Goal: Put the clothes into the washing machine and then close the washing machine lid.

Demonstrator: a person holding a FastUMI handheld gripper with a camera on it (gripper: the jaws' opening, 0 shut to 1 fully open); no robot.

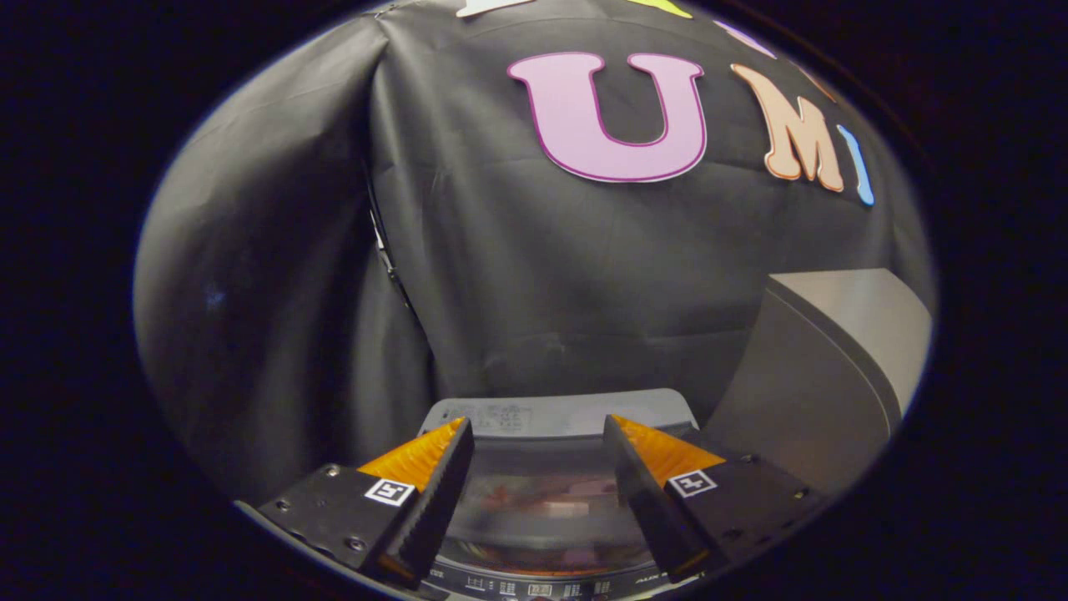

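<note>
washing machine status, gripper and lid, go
Gripper open, holding nothing. Washing machine just ahead, glass lid looks closed between the fingers. Nothing in the way.

Gripper camera — close above washing machine (551,501), facing booth wall (542,284).

Dim booth, fisheye-bent edges, faint lid glare.

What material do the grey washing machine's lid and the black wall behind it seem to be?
Washing machine lid: likely glossy see-through plastic or glass, since reflections and pinkish shapes show in it. Black wall: matte cloth, hanging in folds. Open gripper hovers above the lid.
</note>
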